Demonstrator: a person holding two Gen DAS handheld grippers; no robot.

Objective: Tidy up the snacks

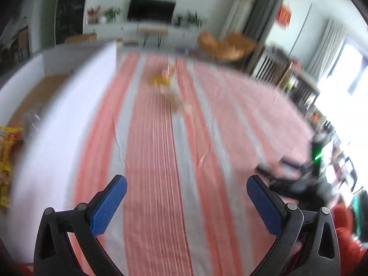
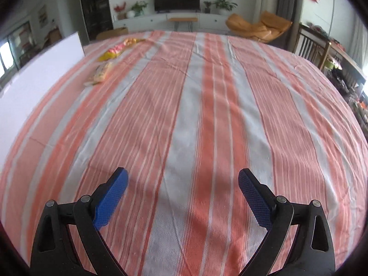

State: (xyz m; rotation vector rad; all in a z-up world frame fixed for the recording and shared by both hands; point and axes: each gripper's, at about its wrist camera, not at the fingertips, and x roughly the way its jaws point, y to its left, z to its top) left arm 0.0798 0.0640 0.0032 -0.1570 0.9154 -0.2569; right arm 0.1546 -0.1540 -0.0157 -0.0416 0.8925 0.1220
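No readable print on blurry yellow snack packets (image 2: 110, 54) beside white box wall (image 2: 41, 73); striped orange-grey cloth (image 2: 184, 115) wide open; left gripper (image 1: 186, 202) and right gripper (image 2: 182, 194) both spread, empty.

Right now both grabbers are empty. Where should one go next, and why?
Probably the right gripper should reach toward the snack packets lying far off on the striped cloth. Its jaws stand open with nothing between them, and the white box beside them already holds some snacks.

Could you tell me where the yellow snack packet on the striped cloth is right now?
In the right wrist view, the yellow snack packet lies far left on the striped cloth, near the white box, with a paler packet just below it.
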